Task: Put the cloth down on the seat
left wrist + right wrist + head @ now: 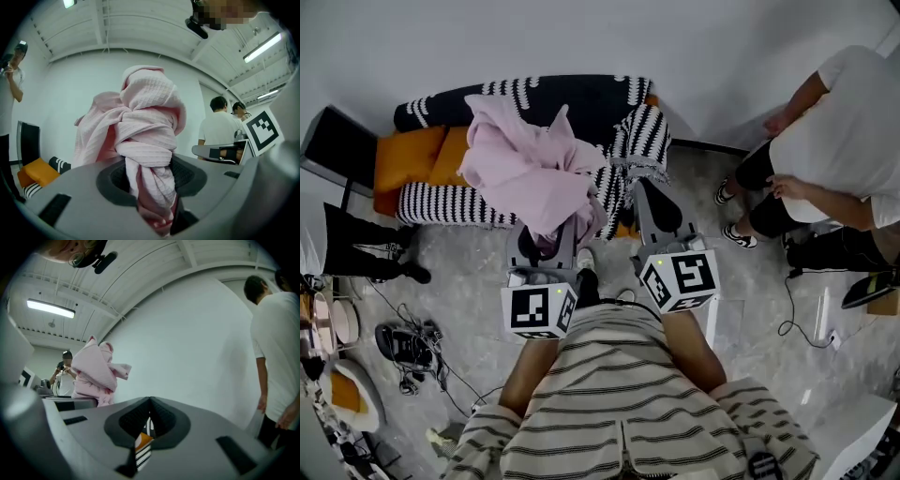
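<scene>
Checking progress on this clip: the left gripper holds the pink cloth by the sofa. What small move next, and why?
Probably lower the left gripper toward the sofa seat: its jaws clamp the bunched pink cloth, apparently held clear of it, so opening might let it tumble.

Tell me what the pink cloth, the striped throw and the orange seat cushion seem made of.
The pink cloth looks like soft matte fabric, probably cotton: fine woven ribs show and it bunches loosely. The striped throw seems a knitted blanket, matte, in black and white bands. The orange seat cushion is smooth upholstery; fabric or faux leather, I can't tell.
</scene>
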`<action>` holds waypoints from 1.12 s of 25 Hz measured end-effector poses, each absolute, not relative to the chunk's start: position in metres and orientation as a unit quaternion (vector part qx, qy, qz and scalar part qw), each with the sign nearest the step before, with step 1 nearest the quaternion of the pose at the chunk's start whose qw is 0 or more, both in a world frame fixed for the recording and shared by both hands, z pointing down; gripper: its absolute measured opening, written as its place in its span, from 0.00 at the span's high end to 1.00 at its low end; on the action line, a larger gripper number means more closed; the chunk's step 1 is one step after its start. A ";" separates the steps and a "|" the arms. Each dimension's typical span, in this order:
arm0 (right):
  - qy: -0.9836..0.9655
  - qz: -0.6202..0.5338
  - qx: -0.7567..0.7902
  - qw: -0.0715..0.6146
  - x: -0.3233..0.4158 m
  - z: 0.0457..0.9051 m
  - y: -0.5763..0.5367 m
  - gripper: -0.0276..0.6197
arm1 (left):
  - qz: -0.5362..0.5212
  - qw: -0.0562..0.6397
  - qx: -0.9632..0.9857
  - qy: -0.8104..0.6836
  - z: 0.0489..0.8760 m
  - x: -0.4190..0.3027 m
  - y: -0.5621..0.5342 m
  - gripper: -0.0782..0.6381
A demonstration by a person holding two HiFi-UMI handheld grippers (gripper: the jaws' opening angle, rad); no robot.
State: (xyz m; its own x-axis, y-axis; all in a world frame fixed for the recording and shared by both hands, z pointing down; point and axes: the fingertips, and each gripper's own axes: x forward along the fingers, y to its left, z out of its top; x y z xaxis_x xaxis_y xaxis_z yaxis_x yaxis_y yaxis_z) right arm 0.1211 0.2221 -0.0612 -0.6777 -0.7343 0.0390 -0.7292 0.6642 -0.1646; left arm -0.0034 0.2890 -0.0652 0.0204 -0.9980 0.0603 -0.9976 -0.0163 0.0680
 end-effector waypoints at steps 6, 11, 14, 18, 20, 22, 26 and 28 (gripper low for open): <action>0.909 -0.092 -0.407 -0.011 0.100 -0.044 0.192 0.94 | 0.003 0.080 0.717 -0.693 -0.043 -0.026 0.255 0.63; 0.902 -0.119 -0.413 -0.038 0.088 -0.011 0.174 0.94 | 0.021 0.111 0.721 -0.684 -0.015 -0.038 0.235 0.63; 0.896 -0.137 -0.418 -0.058 0.074 0.009 0.152 0.94 | 0.031 0.135 0.721 -0.679 0.005 -0.052 0.214 0.63; 0.887 -0.153 -0.428 -0.083 0.063 0.034 0.133 0.94 | 0.044 0.160 0.726 -0.668 0.030 -0.064 0.191 0.63; 0.882 -0.162 -0.432 -0.095 0.061 0.048 0.132 0.94 | 0.050 0.172 0.726 -0.663 0.044 -0.065 0.187 0.63; 0.878 -0.171 -0.435 -0.105 0.060 0.060 0.129 0.94 | 0.056 0.187 0.726 -0.659 0.058 -0.067 0.182 0.63; 0.869 -0.187 -0.440 -0.124 0.056 0.087 0.114 0.94 | 0.069 0.211 0.728 -0.649 0.086 -0.068 0.164 0.64; 0.866 -0.196 -0.440 -0.135 0.052 0.100 0.108 0.94 | 0.074 0.222 0.727 -0.645 0.098 -0.071 0.156 0.64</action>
